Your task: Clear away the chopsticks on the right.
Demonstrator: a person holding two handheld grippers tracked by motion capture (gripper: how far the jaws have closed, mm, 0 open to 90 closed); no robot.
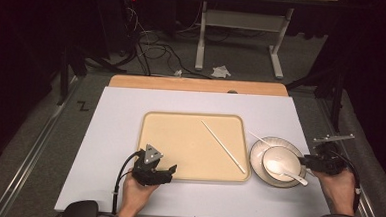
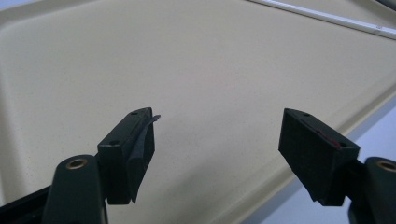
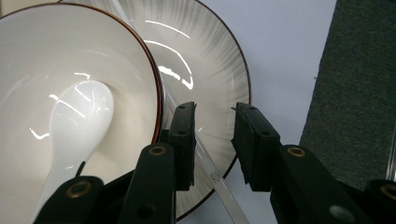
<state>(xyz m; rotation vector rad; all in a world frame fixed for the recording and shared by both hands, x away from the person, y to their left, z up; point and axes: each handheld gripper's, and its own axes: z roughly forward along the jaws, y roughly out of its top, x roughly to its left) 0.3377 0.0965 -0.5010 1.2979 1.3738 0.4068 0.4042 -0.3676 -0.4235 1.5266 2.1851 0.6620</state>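
Hovering right gripper (image 3: 214, 140), plate (image 3: 219, 70), chopstick (image 3: 224, 191)

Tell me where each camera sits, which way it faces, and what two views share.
High view: above the person's side, looking forward and down on the white table; both forearms, left hand-held gripper and right hand-held gripper show.
Left gripper view: rides the left hand-held gripper, looking over the flat beige plastic tray; its open black jaws show.
Right gripper view: rides the right hand-held gripper, facing the white ceramic bowl holding a white ceramic spoon, on the grey-streaked round plate.
Shared: the left gripper and high views share the tray.
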